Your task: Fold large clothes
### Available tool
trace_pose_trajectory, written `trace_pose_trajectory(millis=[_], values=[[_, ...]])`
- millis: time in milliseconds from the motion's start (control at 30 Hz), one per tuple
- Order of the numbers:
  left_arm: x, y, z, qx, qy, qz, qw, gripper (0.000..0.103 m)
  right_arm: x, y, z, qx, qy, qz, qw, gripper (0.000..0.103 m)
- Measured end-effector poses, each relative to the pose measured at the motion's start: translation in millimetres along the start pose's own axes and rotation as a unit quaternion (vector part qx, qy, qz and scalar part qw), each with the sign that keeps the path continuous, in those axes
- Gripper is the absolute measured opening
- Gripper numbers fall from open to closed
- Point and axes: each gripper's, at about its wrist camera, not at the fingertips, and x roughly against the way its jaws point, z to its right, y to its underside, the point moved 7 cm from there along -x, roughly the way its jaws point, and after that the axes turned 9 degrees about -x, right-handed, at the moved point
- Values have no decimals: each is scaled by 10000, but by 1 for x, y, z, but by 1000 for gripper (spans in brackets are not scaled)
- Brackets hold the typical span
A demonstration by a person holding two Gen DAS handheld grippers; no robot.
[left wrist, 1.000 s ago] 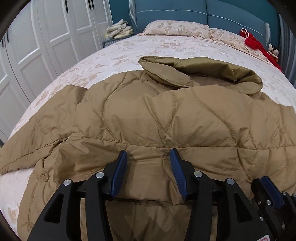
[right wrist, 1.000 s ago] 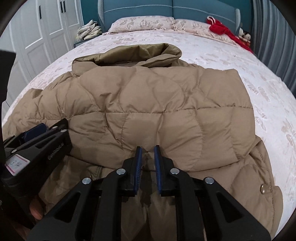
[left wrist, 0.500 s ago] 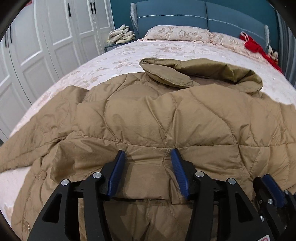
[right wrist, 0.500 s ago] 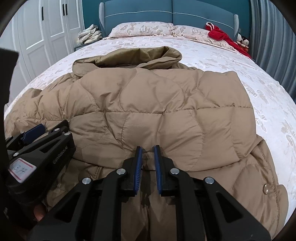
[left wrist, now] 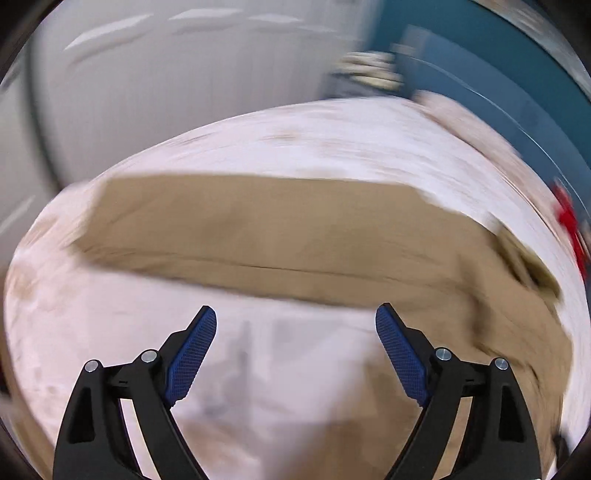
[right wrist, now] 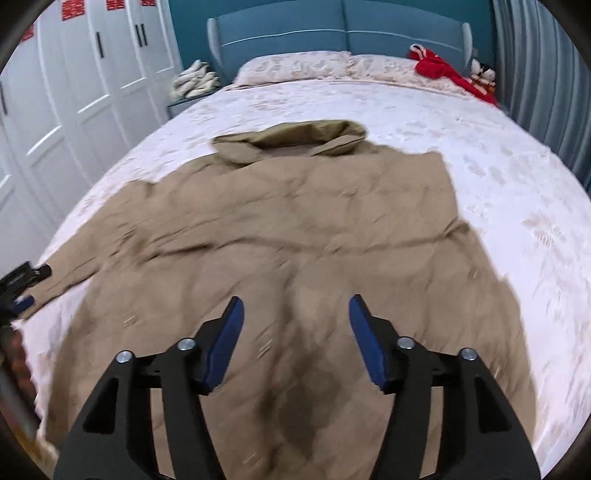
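Right claw [right wrist: 294,334], nearest the lens: blue-padded fingers [right wrist: 225,341] spread wide, gripping nothing, hovering over the lower part of a tan quilted coat [right wrist: 295,236]. Coat spread flat on the bed [right wrist: 517,192], covered in a pale floral bedspread; collar [right wrist: 291,138] toward the headboard, one sleeve [right wrist: 85,254] stretched out to the left edge of the mattress. At that sleeve's end, at the left border of the right wrist view, part of a black tool with a blue pad; identity as the other claw not certain. Left claw [left wrist: 295,356], seen in a heavily motion-blurred left wrist view: fingers [left wrist: 192,354] likewise spread wide and empty, above bare bedspread [left wrist: 277,369], with the coat [left wrist: 295,236] a blurred tan band just beyond the fingertips and running down the right side. Farther back: two patterned pillows [right wrist: 295,66] against a teal headboard [right wrist: 332,35], a red garment [right wrist: 448,75] near the right-hand pillow, small figures [right wrist: 484,72] beside it. Left of the bed, a bedside stand with a pale folded pile [right wrist: 195,79] and white wardrobe doors [right wrist: 74,92]; on the right, grey curtains [right wrist: 539,85].
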Motion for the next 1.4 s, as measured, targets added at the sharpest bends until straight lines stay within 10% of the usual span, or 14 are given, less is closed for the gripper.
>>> trace_pose_trajectory(millis=[167, 400, 567, 800, 967, 1100, 1200, 1400], values=[[-16, -11, -116, 1605, -271, -50, 9867, 84, 23, 30, -28, 15, -132, -170, 9998, 59], [-41, -27, -146, 1836, -453, -104, 9819, 77, 29, 57, -55, 376, -61, -349, 9987, 61], [-43, -43, -137, 1377, -576, -96, 9888, 2, 31, 59, -61, 450, -29, -331, 9984, 63], [66, -114, -31, 348, 383, 1123, 9923, 0, 38, 51, -42, 184, -9, -289, 9994, 63], [154, -123, 135, -763, 1738, 1537, 9697, 1, 53, 42, -16, -53, 65, -156, 9998, 63], [189, -77, 276, -1690, 2640, 1263, 9412, 7, 67, 35, 15, -214, 246, 5, 9995, 63], [179, -22, 340, -2259, 2831, 683, 9296, 51, 79, 31, 46, -204, 560, 145, 9981, 64], [155, 58, 314, -2554, 2292, 353, 9386, 67, 89, 28, 109, -385, 904, 113, 9951, 67]])
